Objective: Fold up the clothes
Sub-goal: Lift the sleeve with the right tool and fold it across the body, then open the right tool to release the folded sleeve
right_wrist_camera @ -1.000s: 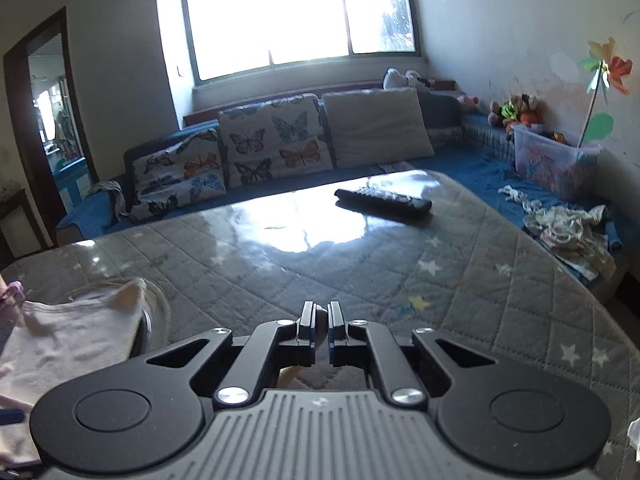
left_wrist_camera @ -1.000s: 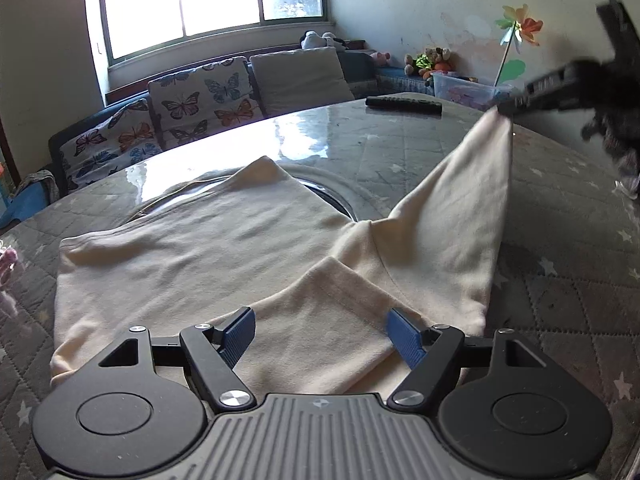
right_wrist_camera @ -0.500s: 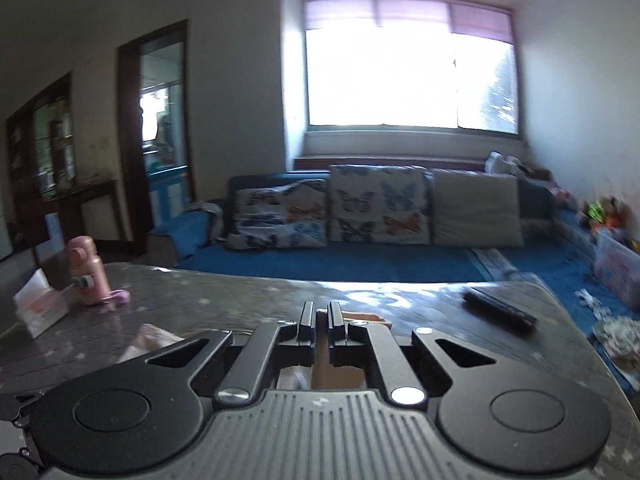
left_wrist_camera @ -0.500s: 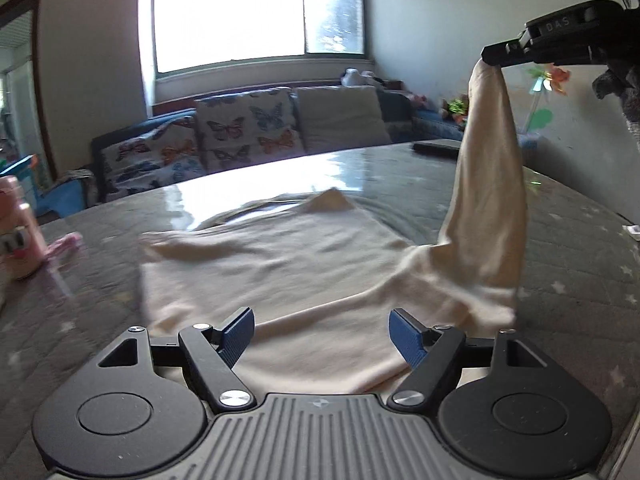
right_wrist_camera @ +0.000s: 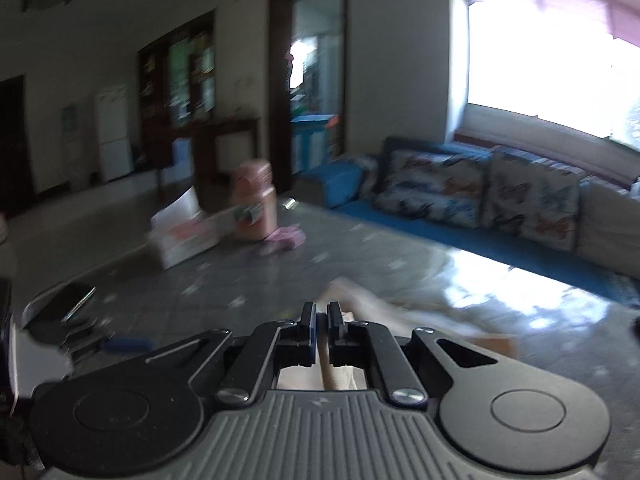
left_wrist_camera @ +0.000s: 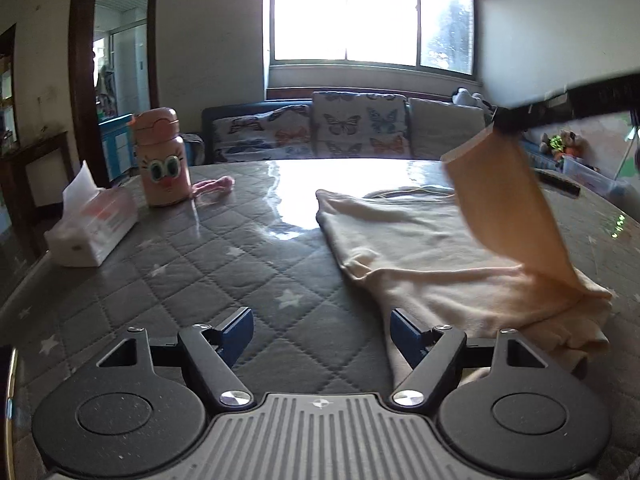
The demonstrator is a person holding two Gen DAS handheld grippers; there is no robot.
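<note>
A cream shirt (left_wrist_camera: 420,248) lies on the grey quilted table (left_wrist_camera: 224,264), right of centre in the left wrist view. One sleeve (left_wrist_camera: 504,208) is lifted off the table and hangs from my right gripper (left_wrist_camera: 506,124), which is shut on its cuff. In the blurred right wrist view my right gripper (right_wrist_camera: 321,320) shows a strip of cream cloth (right_wrist_camera: 332,372) pinched between its jaws. My left gripper (left_wrist_camera: 322,330) is open just above the table by the shirt's near edge. Its right finger (left_wrist_camera: 404,330) hovers over the hem, and nothing is between the jaws.
A pink bottle (left_wrist_camera: 162,158) with cartoon eyes, a tissue box (left_wrist_camera: 90,226) and a pink strap (left_wrist_camera: 212,186) sit at the table's left. A black remote (left_wrist_camera: 558,184) lies far right. A sofa (left_wrist_camera: 352,128) with butterfly cushions runs behind the table.
My right gripper has swung the sleeve up and leftward over the shirt body. My left gripper has moved left off the shirt, so bare table now lies between its jaws.
</note>
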